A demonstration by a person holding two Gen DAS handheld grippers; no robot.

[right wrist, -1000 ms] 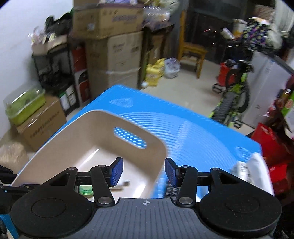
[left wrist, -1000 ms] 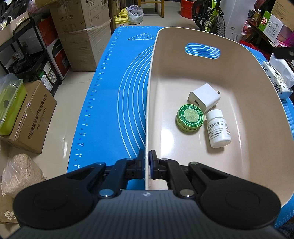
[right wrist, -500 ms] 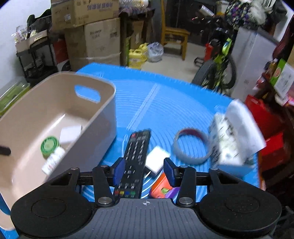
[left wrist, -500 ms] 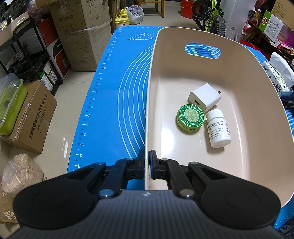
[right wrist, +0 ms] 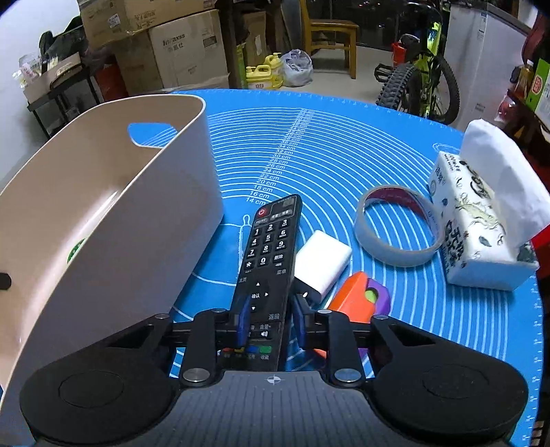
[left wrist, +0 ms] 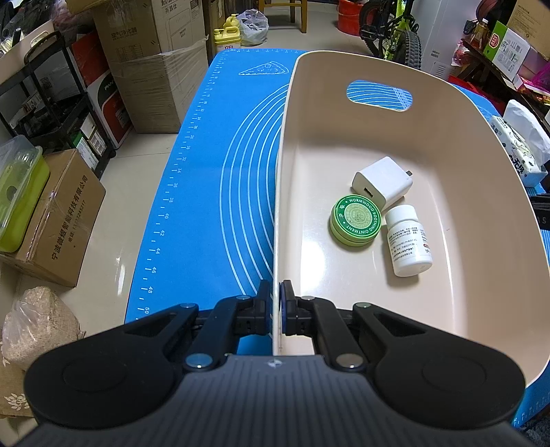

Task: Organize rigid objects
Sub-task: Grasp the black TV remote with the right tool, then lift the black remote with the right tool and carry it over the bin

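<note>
My left gripper is shut on the left rim of a beige bin. The bin holds a white charger, a green ointment tin and a white pill bottle. In the right wrist view the bin stands at the left. My right gripper is low on the blue mat, its jaws on either side of a black remote; I cannot tell whether they press it. A white block, an orange and purple toy and a tape ring lie beside the remote.
A tissue pack stands at the mat's right edge. Around the table are cardboard boxes, a black shelf, a wooden chair and a bicycle. A sack and a carton sit on the floor at the left.
My right gripper has dropped from above the bin down to the mat and now straddles the remote, jaws narrower than before. The left gripper and bin have not moved.
</note>
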